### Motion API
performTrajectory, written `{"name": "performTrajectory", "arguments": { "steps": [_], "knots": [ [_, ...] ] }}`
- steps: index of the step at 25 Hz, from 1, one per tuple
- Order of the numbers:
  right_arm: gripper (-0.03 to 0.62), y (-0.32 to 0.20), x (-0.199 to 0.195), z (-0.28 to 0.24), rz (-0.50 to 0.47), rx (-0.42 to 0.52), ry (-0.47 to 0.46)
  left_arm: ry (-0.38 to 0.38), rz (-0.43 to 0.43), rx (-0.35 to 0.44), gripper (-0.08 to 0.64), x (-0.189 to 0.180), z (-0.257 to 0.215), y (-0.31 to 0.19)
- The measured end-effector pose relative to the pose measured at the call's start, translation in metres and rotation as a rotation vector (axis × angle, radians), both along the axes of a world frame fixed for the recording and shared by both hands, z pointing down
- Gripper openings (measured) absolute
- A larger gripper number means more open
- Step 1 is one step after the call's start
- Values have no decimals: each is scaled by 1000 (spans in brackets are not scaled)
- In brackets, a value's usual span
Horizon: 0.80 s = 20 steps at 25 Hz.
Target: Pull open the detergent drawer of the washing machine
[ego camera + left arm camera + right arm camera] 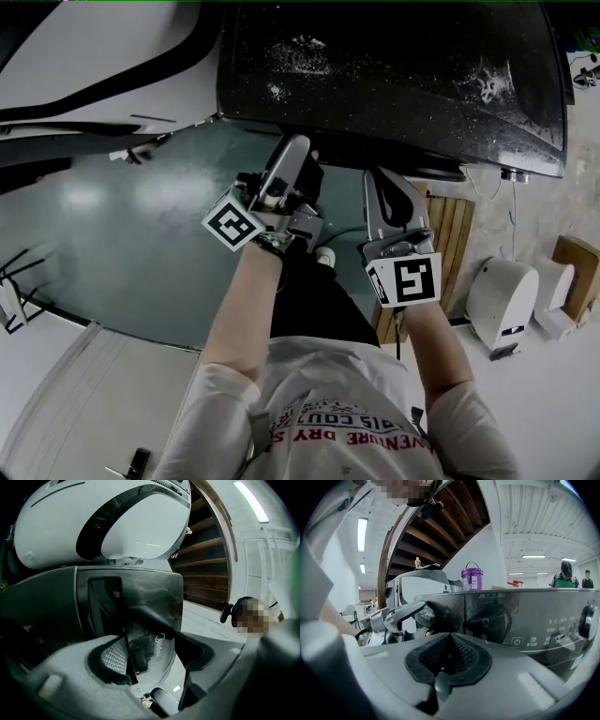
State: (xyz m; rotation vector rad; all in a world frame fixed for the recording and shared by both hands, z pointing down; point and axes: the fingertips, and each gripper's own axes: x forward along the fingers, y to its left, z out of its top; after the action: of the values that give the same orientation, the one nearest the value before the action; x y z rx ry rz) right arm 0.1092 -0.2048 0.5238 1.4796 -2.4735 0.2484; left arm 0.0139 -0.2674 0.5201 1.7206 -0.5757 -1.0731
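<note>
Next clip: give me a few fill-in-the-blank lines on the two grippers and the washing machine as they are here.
The left hand-held gripper has its jaws ___, one on either side of the detergent drawer front.
The right hand-held gripper has its jaws ___, with nothing between them.
The bucket on top of the washing machine is ___ in colour.
Missing words: open; shut; purple.

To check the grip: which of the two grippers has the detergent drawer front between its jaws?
The left gripper: its jaws stand apart, the detergent drawer front between them. The right gripper is shut, empty.
</note>
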Motion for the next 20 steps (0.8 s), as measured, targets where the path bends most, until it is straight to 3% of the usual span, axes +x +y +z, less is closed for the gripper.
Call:
{"name": "performTrajectory", "arguments": {
  "steps": [5,11,20],
  "knots": [
    [0,7,-7,0,-39,7,10,-36,-19,47,287,-7,2,30],
    [0,26,-11,-2,-51,14,29,0,-2,13,293,-5,-1,40],
    [0,67,-11,-4,-25,-1,42,-11,9,11,299,-9,1,75]
  ]
}}
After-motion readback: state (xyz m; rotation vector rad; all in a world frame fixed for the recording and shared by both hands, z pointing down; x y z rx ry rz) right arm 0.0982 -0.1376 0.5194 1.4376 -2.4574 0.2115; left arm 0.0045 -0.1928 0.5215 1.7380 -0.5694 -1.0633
